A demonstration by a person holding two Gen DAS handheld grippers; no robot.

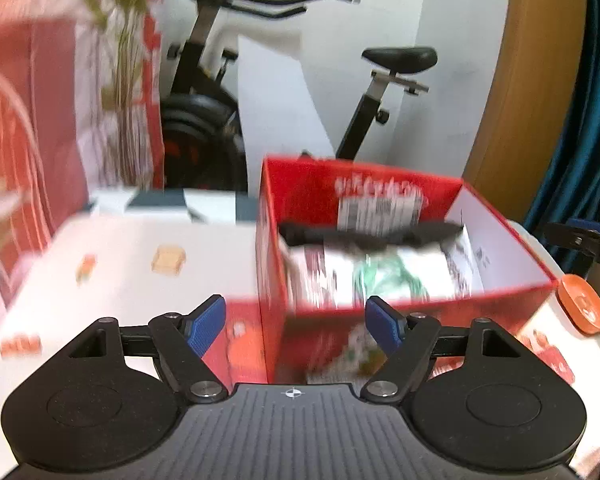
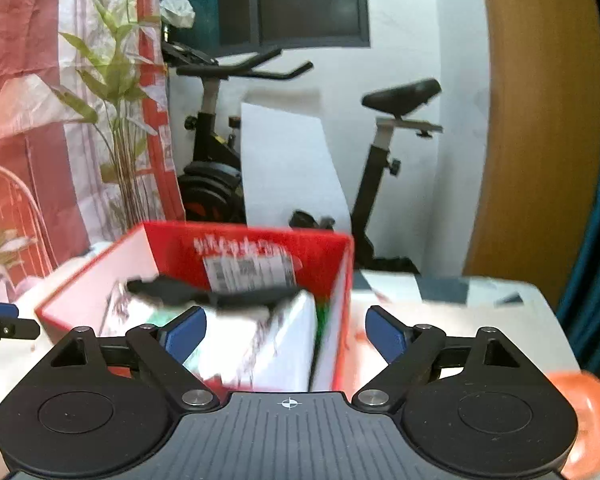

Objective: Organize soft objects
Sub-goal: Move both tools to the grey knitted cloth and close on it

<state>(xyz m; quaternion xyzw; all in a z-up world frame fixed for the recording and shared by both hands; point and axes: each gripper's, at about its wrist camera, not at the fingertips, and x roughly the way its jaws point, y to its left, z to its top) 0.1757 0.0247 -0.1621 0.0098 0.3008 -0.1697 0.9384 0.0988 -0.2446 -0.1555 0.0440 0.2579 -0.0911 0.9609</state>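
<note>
A red open box (image 1: pixel 300 184) stands on the white table (image 1: pixel 140 248). Inside lies a white soft pack with green print (image 1: pixel 380 276) and a black soft item (image 1: pixel 364 234) on top of it. My left gripper (image 1: pixel 296 326) is open and empty, just in front of the box's near wall. In the right wrist view the same box (image 2: pixel 252 240) holds the white pack (image 2: pixel 284 344) and the black item (image 2: pixel 220 294). My right gripper (image 2: pixel 286 334) is open and empty, over the box's near edge.
An orange dish (image 1: pixel 584 304) sits on the table right of the box; it also shows in the right wrist view (image 2: pixel 588 412). An exercise bike (image 2: pixel 380 152), a plant (image 2: pixel 116 128) and a red-and-white curtain (image 1: pixel 40 100) stand behind the table. The left gripper's tip shows at the left edge of the right wrist view.
</note>
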